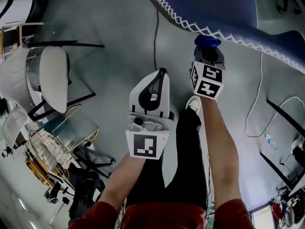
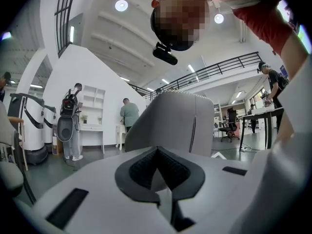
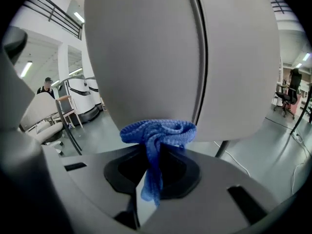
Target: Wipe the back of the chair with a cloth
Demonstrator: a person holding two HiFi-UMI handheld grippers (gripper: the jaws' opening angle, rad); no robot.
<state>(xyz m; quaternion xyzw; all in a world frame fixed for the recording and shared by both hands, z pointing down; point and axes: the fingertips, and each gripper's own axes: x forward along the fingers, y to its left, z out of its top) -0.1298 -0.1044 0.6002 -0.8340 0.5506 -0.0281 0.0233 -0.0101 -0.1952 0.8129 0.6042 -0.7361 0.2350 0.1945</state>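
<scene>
Cloth (image 3: 158,133), blue, is gripped in right tongs (image 3: 155,152) & pressed to the lower edge of the chair back (image 3: 185,57). Right gripper view shows that back as a pale grey shell w/ 1 dark seam; head view shows dark blue padding (image 1: 214,6) w/ white zigzag stitching, cloth bunched just below it. Closed w/ nothing between, left tongs (image 2: 157,155) aim at the grey shell; head view puts them beside the right, nearer the person.

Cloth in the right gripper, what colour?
Blue; the cloth shows best in the right gripper view.
</scene>
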